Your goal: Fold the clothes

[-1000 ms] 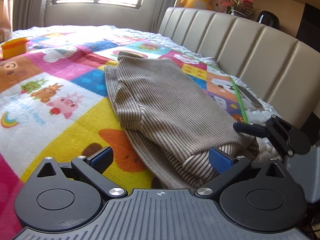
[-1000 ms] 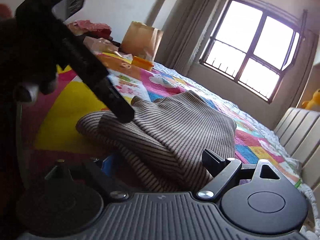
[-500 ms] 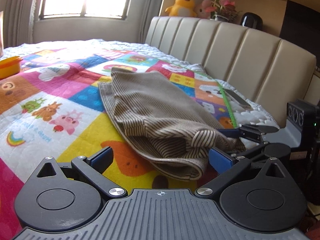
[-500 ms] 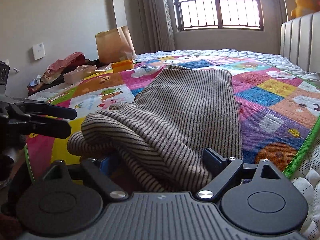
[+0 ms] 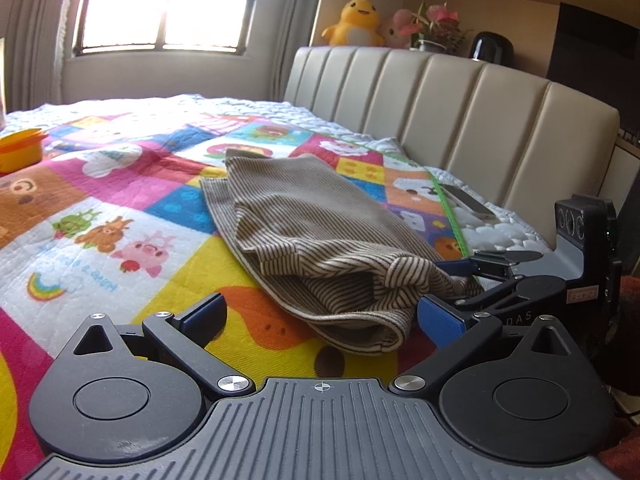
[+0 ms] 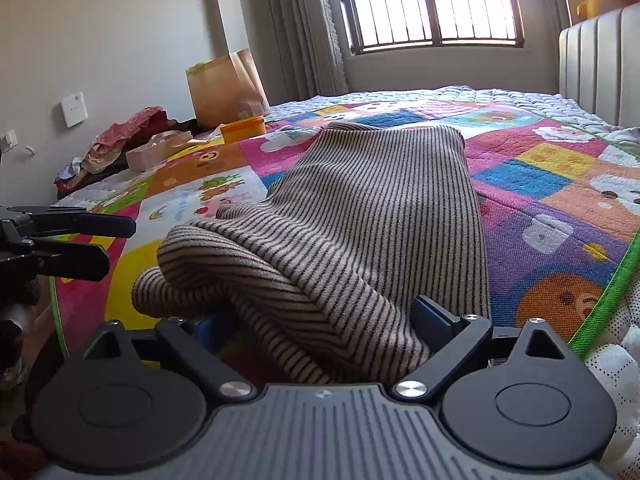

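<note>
A brown striped garment (image 5: 312,232) lies folded lengthwise on the colourful cartoon quilt (image 5: 120,208). My left gripper (image 5: 320,316) is open and empty, just short of the garment's near end. My right gripper (image 6: 320,320) is open with the garment's near end (image 6: 360,240) lying between its jaws, draped over them. In the left wrist view the right gripper (image 5: 516,276) sits at the garment's right end. In the right wrist view the left gripper (image 6: 80,240) hovers open at the left, apart from the cloth.
A padded beige headboard (image 5: 460,120) runs along the right with plush toys (image 5: 356,24) on top. An orange container (image 5: 20,152) sits on the quilt at far left. A paper bag (image 6: 224,84) and piled items (image 6: 132,148) stand past the bed's far side.
My left gripper has pulled back from the garment, which has dropped flatter onto the quilt. My right gripper has swung round to face along the garment and stays at its end.
</note>
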### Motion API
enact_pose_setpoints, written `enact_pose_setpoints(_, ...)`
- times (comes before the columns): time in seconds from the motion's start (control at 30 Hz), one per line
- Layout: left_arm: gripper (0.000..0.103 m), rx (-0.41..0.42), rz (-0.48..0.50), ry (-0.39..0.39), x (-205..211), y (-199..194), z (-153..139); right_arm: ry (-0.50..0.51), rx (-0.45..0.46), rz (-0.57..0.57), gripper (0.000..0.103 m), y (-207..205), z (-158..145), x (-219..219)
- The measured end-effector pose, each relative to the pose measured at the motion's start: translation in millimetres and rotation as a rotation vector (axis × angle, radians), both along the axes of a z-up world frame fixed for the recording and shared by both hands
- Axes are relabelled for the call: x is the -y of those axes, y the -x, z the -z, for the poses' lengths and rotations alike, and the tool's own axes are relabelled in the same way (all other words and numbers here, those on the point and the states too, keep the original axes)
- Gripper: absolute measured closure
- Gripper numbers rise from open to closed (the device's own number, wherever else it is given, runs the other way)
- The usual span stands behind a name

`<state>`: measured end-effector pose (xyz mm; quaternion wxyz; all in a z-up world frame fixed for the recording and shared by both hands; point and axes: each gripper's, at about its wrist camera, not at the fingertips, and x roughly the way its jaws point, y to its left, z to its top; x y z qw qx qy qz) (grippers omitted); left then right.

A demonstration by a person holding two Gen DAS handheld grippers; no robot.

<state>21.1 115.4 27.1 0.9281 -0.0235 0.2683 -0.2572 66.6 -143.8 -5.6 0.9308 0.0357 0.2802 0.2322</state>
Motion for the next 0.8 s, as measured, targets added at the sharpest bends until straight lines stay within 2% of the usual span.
enact_pose_setpoints(0.2,0.0,0.003,-0.007,-0.053,0,-1,3,-0.038,-0.02,0.002,0.009,-3,0,5)
enact_pose_setpoints(0.3,0.0,-0.01,0.054,-0.09,13,2,10,-0.089,-0.048,0.017,0.009,-6,0,10)
enact_pose_setpoints(0.37,0.0,-0.02,0.082,-0.148,28,0,18,-0.109,-0.058,0.021,0.009,-8,0,12)
enact_pose_setpoints(0.5,0.0,-0.042,0.014,-0.236,51,-20,33,-0.082,-0.046,0.021,0.009,-6,-1,9)
enact_pose_setpoints(0.53,0.0,-0.047,-0.01,-0.253,57,-26,36,-0.046,-0.028,0.023,0.009,-2,-2,5)
enact_pose_setpoints(0.63,0.0,-0.056,-0.071,-0.229,59,-37,32,0.142,0.105,0.005,0.008,23,-10,-13)
enact_pose_setpoints(0.7,0.0,-0.054,-0.084,-0.209,58,-40,27,0.331,0.23,-0.027,0.007,42,-7,-25)
enact_pose_setpoints(0.8,0.0,-0.045,-0.097,-0.192,58,-42,19,0.535,0.34,-0.041,0.007,55,7,-33)
